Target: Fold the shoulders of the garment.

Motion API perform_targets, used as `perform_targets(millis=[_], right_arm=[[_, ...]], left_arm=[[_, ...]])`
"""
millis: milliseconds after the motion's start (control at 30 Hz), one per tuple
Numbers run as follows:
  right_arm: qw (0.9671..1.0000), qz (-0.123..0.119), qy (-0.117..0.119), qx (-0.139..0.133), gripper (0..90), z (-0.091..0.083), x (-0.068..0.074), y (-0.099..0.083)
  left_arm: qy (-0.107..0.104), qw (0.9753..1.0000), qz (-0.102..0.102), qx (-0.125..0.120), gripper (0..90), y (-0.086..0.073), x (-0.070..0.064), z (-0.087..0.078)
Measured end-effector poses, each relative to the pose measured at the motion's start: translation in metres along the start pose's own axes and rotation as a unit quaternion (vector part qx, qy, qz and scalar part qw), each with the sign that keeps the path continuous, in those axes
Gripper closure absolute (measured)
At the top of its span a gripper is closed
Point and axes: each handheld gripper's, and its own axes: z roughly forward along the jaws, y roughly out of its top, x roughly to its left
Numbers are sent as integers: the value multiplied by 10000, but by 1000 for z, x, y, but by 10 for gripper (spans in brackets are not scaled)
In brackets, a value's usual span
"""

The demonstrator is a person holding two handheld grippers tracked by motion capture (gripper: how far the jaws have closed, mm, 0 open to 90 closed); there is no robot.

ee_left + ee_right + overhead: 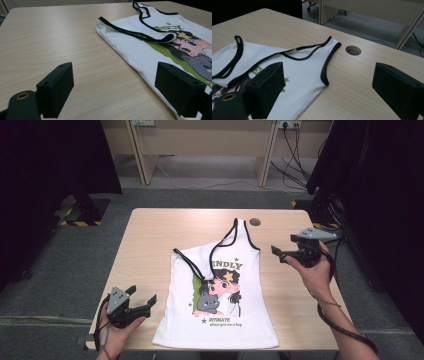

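**Top flat on the table, both grippers open beside it**

Top (220, 295) lies in the middle of the table (150, 235), hem toward the person, well apart from either set of pads. The left gripper (142, 301) has blocky, matte black jaws spread wide with nothing between them; in the left gripper view one pad (58, 90) hangs over bare wood and the other over the top's side edge. The right gripper (282, 252) is also wide open and empty, its square pads (265, 87) hovering near the armhole of the far strap.

The top is white, finely ribbed knit, sleeveless, with narrow black binding round neck and armholes. One strap (240, 232) lies straight toward the far edge; the other strap (192, 265) is folded over onto the chest, covering the start of green lettering. Below that is a cartoon print: a dark-haired figure with a star, holding a grey cat, on a green patch.

The table is pale wood-grain laminate, smooth, with rounded corners and a round cable hole (255, 222) just beyond the straight strap.
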Motion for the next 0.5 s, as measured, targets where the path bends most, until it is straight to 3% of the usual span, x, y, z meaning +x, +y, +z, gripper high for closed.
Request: perform_targets(millis=[233, 500], right_arm=[[9992, 137, 12, 379, 210, 51, -15, 36], [9976, 330, -15, 614, 374, 95, -29, 53]], left_arm=[[-3, 9999, 145, 26, 153, 0, -3, 1], [14, 9999, 143, 34, 153, 0, -3, 1]])
